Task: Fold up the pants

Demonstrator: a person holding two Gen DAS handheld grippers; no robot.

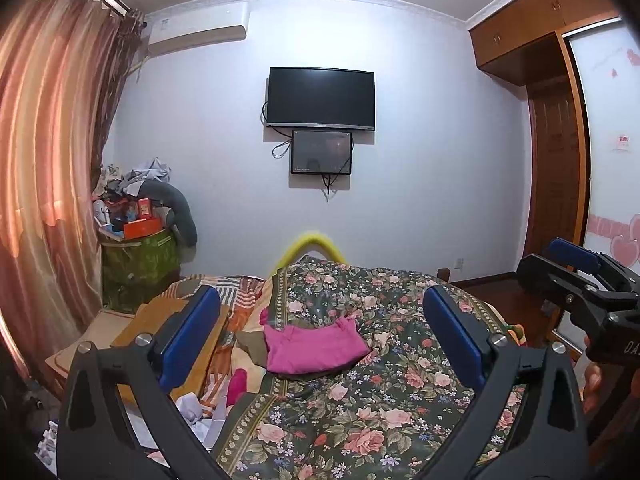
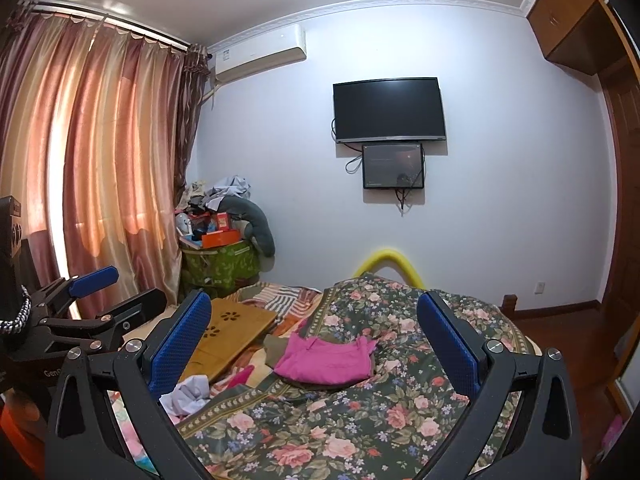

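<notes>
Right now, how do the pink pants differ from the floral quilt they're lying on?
The pink pants are plain; the floral quilt is dark with rose print. The pants sit as a compact folded bundle; the quilt spreads across the bed. Both are soft fabric, untouched by either gripper.

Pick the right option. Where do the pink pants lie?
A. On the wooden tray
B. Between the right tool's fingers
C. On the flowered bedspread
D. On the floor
C: the pink pants lie bunched on the flowered bedspread, clear of both open tools.
</notes>
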